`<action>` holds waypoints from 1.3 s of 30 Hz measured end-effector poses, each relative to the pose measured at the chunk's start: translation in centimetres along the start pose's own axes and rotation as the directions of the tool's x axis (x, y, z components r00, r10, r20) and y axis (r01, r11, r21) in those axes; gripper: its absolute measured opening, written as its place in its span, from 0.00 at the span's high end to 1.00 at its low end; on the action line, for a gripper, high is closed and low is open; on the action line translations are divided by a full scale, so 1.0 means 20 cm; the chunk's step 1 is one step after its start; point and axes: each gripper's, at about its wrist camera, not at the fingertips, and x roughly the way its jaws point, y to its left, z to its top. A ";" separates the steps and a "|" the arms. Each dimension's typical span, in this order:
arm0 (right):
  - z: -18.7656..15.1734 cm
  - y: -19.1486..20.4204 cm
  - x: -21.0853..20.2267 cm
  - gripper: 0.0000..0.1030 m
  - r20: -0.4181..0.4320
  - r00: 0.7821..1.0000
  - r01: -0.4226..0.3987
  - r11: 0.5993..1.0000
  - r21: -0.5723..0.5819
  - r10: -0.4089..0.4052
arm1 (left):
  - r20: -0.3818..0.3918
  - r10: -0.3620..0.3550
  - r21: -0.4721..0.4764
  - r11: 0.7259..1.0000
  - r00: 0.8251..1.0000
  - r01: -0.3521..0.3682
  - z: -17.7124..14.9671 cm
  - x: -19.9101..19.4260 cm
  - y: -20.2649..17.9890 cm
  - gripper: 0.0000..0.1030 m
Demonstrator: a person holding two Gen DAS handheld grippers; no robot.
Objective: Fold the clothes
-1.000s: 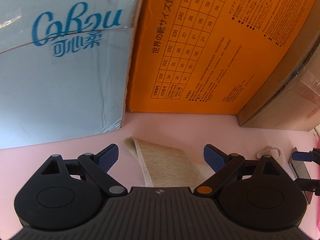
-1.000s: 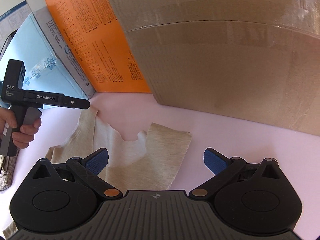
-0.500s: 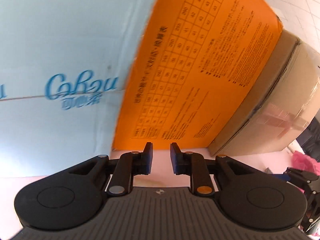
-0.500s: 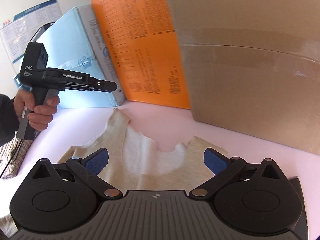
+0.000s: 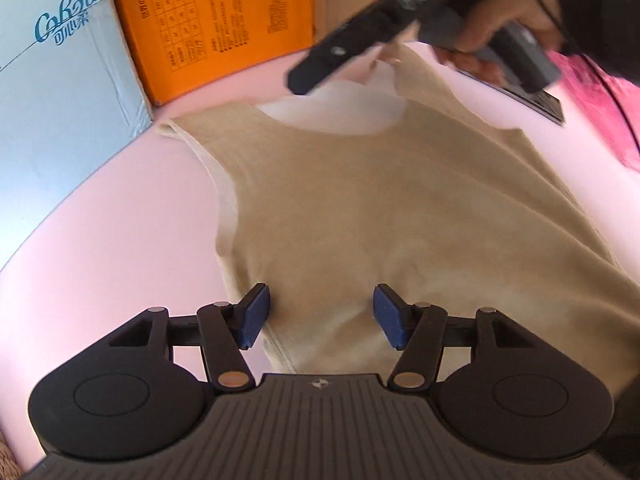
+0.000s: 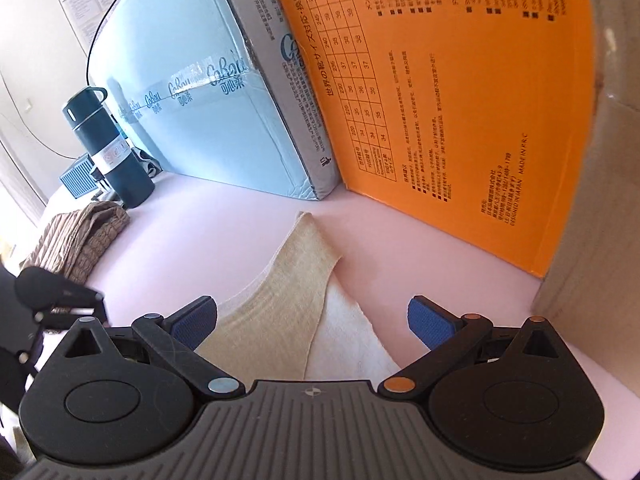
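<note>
A beige sleeveless top [image 5: 380,208] lies spread flat on the pink table [image 5: 120,240], its neckline toward the boxes and a paler inner layer showing there. My left gripper [image 5: 320,318] is open above the top's left side, just below the armhole, with cloth beneath the gap between its blue pads [image 5: 252,316]. In the right wrist view my right gripper [image 6: 313,320] is open over the neckline, with one shoulder strap [image 6: 308,248] reaching ahead of it. A hand [image 5: 500,12] holds that gripper at the top of the left wrist view.
A light blue carton [image 5: 60,80], an orange box [image 5: 224,28] and a brown cardboard box [image 6: 600,200] wall the far side. A dark bottle [image 6: 108,148] and a folded brown garment [image 6: 80,240] sit at the left. Pink fabric [image 5: 592,96] and a dark flat item [image 5: 532,96] lie at the right.
My left gripper, shut and facing the boxes half a second ago, has opened and pulled back over the top's side. The right gripper has swung left over the neckline.
</note>
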 end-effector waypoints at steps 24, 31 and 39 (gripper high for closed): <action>0.16 0.14 0.33 0.00 -0.051 0.959 -0.281 0.960 -0.016 0.279 | -0.053 -0.120 0.014 0.993 0.991 0.121 -0.12 -0.08 -0.08 0.11; 0.16 0.09 0.41 0.00 -0.181 0.887 -0.425 0.904 0.042 0.426 | -0.050 -0.112 0.020 0.993 0.992 0.113 -0.12 -0.07 -0.09 0.10; 0.16 0.08 0.47 0.00 0.010 0.868 -0.491 0.857 0.159 0.496 | -0.056 -0.114 0.010 0.993 0.992 0.114 -0.11 -0.06 -0.09 0.04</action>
